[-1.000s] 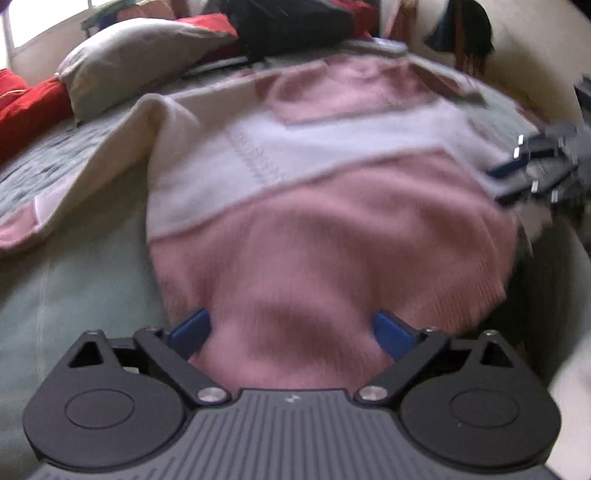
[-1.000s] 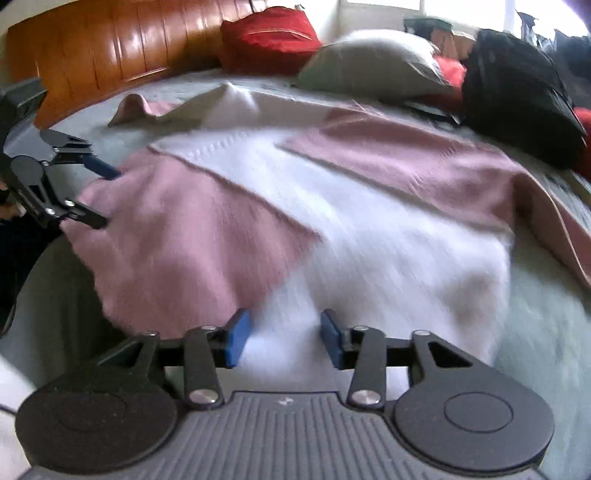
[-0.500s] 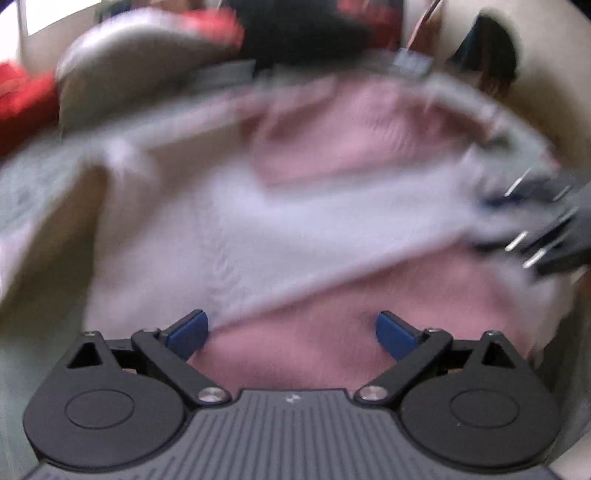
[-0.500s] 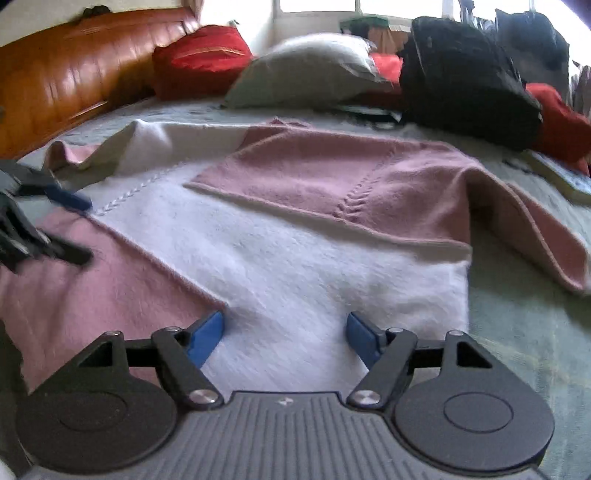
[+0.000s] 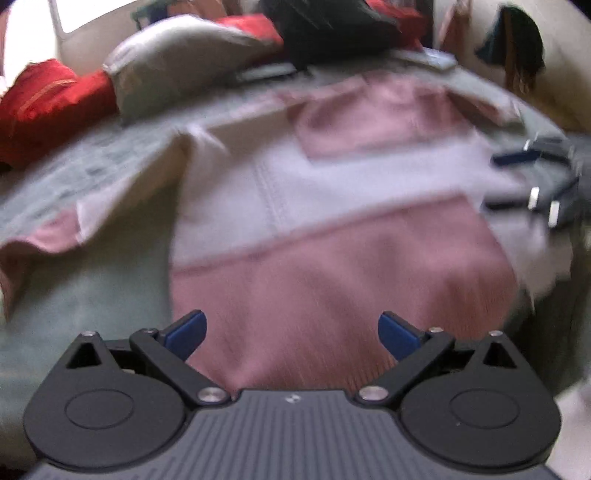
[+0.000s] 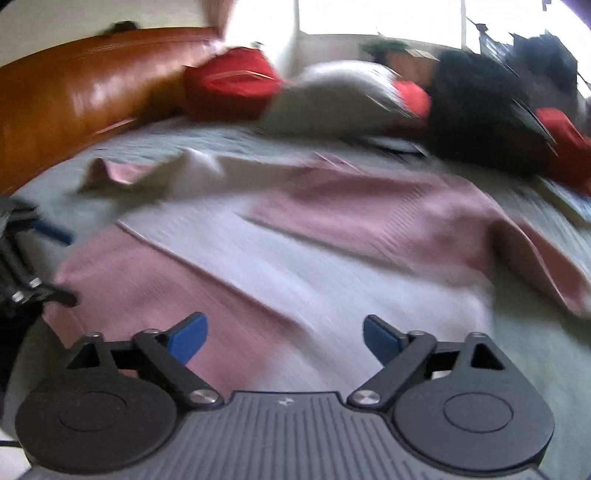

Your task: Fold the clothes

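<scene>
Two hand-held grippers hang over one sweater (image 5: 332, 266) that lies spread on the bed (image 5: 92, 288). That sweater, pink and white in broad blocks, is my landmark for everything else. It lies flat across the pale green bedcover, its pink lower part nearest the foot edge, a white band above it and a pink panel beyond that. One sleeve (image 6: 122, 173) trails off the sweater's far corner toward the brown headboard (image 6: 74, 92), white with a pink cuff; the other sleeve (image 6: 546, 266) runs off the opposite side, pink all along.

Over the sweater's pink hem hovers the left hand-held gripper (image 5: 291, 332), its blue pads wide apart with nothing between them, only cloth showing below. Over the sweater's white middle band hovers the right hand-held gripper (image 6: 286, 338); its jaws are opening, the pads already well apart, and no fabric is caught between them. Seen from the left wrist view, the right one shows blurred at the sweater's edge, with its fingers spread.

Beyond the sweater's collar end lies a grey pillow (image 6: 332, 99), with a red cushion (image 6: 229, 85) next to it on the headboard side and a black bag (image 6: 480, 114) on the other. More red fabric (image 6: 561, 136) shows by the bag. Past these, a bright window (image 6: 369, 18) fills the wall. Both views are smeared by motion, so fine knit detail is hard to read
</scene>
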{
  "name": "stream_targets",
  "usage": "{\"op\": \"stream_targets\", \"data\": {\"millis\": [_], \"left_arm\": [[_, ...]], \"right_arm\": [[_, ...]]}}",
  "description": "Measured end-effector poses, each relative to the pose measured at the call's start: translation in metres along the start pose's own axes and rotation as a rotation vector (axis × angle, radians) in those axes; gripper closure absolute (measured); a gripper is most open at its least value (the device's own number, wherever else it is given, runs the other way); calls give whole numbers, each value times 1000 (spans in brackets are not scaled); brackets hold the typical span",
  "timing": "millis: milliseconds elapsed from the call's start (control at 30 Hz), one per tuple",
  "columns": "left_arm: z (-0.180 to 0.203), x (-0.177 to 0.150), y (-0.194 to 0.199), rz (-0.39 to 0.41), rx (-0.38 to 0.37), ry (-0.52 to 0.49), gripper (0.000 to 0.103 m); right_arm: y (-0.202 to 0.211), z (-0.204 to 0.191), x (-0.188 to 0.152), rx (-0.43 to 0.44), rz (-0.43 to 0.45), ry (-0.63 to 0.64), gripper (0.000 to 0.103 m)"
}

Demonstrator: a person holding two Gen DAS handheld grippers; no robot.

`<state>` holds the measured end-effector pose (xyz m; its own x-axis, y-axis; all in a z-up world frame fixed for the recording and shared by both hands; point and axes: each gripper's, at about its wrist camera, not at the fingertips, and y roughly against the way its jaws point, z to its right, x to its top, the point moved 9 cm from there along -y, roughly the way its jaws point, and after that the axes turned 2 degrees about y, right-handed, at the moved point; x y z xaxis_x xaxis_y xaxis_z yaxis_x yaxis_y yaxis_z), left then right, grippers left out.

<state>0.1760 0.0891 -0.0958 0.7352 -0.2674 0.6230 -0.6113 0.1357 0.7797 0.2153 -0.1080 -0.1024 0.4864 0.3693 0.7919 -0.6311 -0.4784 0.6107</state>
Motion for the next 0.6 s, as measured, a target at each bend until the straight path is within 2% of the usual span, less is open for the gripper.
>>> {"op": "stream_targets", "data": {"millis": [67,133,200,233,267,367,433,500,600], "left_arm": [[-6,9,-7,-4,-7,13,4],[-7,11,-18,-9,-43,16,4],[-9,-2,-36,-90,-57,59,4],[-11,-14,-41,-138,-58,76,4],[-9,-27,-39,-152,-64,77,4],[0,-62,-17,-156,-72,42,1],[2,-83,-6,-220,-77,39,1],[-3,-90,4,-249,-80,73,1],[-9,-68,14,-174,-64,97,1]], "right_arm": [[-23,-20,10,15,-12,26,6],[-41,-30,5,4,-51,45,6],[-51,-32,-12,-38,-104,69,5],[-45,-30,-20,-41,-104,62,4],[-37,-28,-29,-39,-98,51,0],[-10,-19,-52,-47,-84,13,0],[3,-16,-61,-50,-77,-9,0],[16,-13,-70,-53,-69,-30,0],[25,-12,-71,-61,-71,-63,0]]}}
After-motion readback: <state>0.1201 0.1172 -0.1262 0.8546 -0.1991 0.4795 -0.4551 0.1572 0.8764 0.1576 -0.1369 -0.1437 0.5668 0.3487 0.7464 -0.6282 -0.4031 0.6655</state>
